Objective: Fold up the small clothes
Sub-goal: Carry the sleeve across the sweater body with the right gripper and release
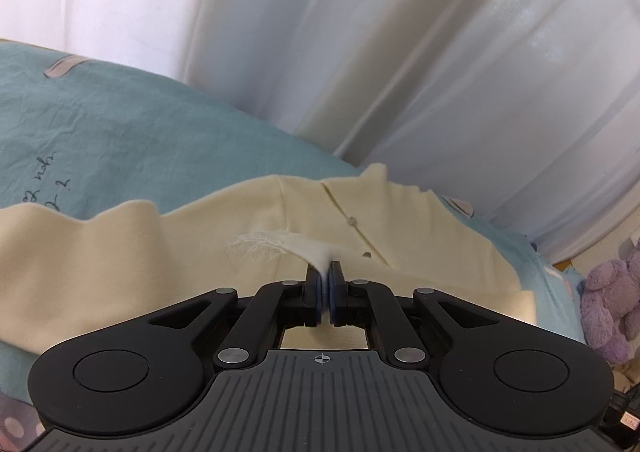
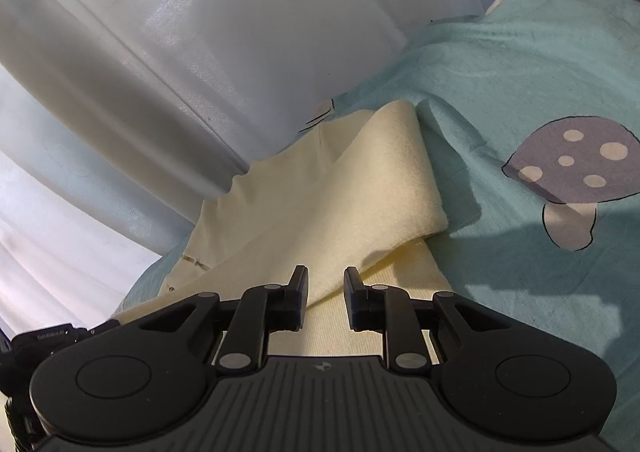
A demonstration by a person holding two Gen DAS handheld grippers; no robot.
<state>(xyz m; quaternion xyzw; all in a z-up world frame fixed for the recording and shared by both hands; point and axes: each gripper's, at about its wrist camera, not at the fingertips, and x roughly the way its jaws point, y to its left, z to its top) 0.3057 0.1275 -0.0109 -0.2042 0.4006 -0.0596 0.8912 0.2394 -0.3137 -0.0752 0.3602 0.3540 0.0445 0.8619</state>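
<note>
White curtains (image 1: 360, 32) hang behind the teal bedsheet (image 1: 120, 132), its mushroom print (image 2: 576, 168) half cut off. The cream garment (image 1: 120, 272) lies across the sheet, sleeve folded over. The left gripper (image 1: 329, 272) pinches a frayed white scrap (image 1: 280, 246), its origin unclear. The right gripper (image 2: 326, 284) hangs spread above the hem.

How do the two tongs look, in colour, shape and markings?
Both the left tongs and the right tongs are black, with ribbed grey bases, round side discs, silver rivets and blue-edged fingers. The left base bears a small crosshair mark, the right a small pale logo.
</note>
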